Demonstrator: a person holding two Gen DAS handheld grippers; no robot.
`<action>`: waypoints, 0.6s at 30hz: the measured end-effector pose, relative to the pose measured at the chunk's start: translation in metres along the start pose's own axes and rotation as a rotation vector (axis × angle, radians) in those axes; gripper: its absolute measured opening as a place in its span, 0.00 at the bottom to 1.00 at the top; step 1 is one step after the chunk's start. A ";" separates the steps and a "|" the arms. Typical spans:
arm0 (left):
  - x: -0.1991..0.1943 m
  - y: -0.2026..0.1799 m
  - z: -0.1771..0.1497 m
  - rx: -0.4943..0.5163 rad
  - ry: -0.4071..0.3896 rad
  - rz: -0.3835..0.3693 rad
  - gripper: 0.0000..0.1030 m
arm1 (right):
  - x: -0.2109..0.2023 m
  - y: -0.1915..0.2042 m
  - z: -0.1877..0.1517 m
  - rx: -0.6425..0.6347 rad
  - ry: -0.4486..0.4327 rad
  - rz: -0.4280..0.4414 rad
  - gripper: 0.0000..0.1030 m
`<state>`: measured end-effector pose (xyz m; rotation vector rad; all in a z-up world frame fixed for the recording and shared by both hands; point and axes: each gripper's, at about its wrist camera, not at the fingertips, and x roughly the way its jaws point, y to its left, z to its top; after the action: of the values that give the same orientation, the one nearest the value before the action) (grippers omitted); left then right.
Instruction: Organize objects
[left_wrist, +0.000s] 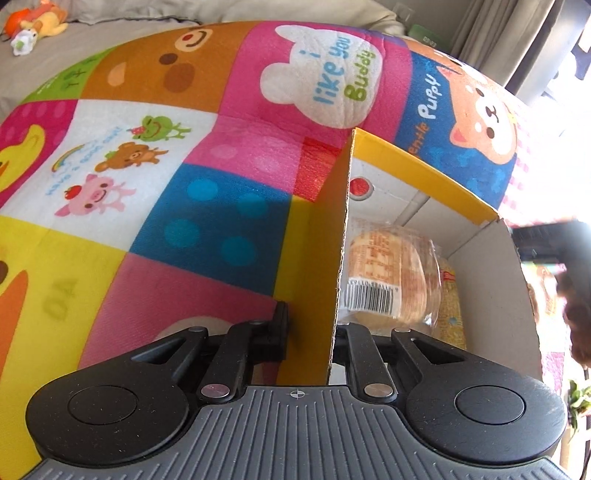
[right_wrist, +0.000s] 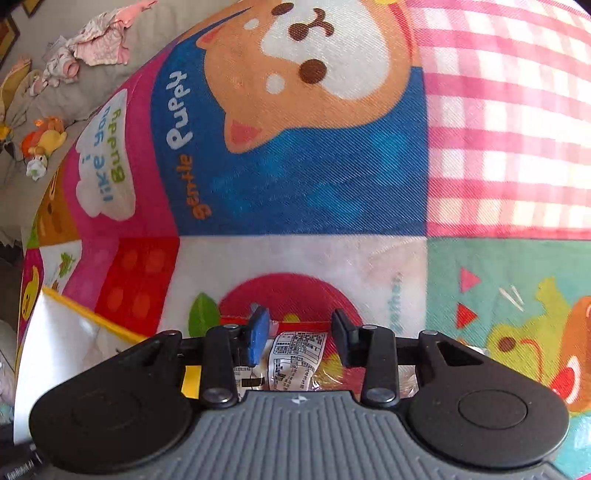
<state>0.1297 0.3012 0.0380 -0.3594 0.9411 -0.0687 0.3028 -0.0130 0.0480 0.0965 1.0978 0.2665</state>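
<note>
Cardboard forms the landmark here: a yellow box (left_wrist: 424, 173) with a pale inside, standing open on a bright patchwork play mat (left_wrist: 155, 206) printed with cartoon animals. The left gripper (left_wrist: 312, 332) is clamped on the box's near side wall, one finger outside the yellow face and the other inside, with the wall's raw edge running up between them. Inside the box, just past that inner finger, lies a clear-wrapped pack of round cakes (left_wrist: 391, 273) with a barcode label turned toward the camera; a second packet with yellow and red print (left_wrist: 452, 295) lies beside it, deeper toward the box's far wall. Well beyond the box, off the mat's far corner, plush toys (left_wrist: 35, 22) rest on grey bedding.

The right gripper (right_wrist: 301, 332) hangs over the mat to the right of the box, whose white and yellow corner (right_wrist: 74, 332) shows at the left edge of the right wrist view. Its fingers stand apart, the left pad blue, and neither presses on anything. Below and between them lies a crinkled clear-wrapped snack packet (right_wrist: 295, 358) with a printed white label, on a red apple motif of the mat. Whether the pads touch the wrapper cannot be told. Pink baby clothes (right_wrist: 99, 40) lie on the bedding, far from the box.
</note>
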 end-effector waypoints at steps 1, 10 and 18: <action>0.000 0.000 0.000 -0.001 0.000 -0.001 0.14 | -0.006 -0.004 -0.007 -0.023 0.005 -0.012 0.36; 0.000 0.000 0.000 -0.002 0.001 0.000 0.14 | -0.032 -0.037 -0.039 0.111 0.022 0.243 0.56; 0.000 0.000 0.000 0.000 0.003 0.004 0.14 | -0.031 0.003 -0.051 -0.110 0.021 0.094 0.69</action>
<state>0.1295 0.3008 0.0384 -0.3571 0.9452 -0.0657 0.2432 -0.0208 0.0522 0.0472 1.0983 0.4130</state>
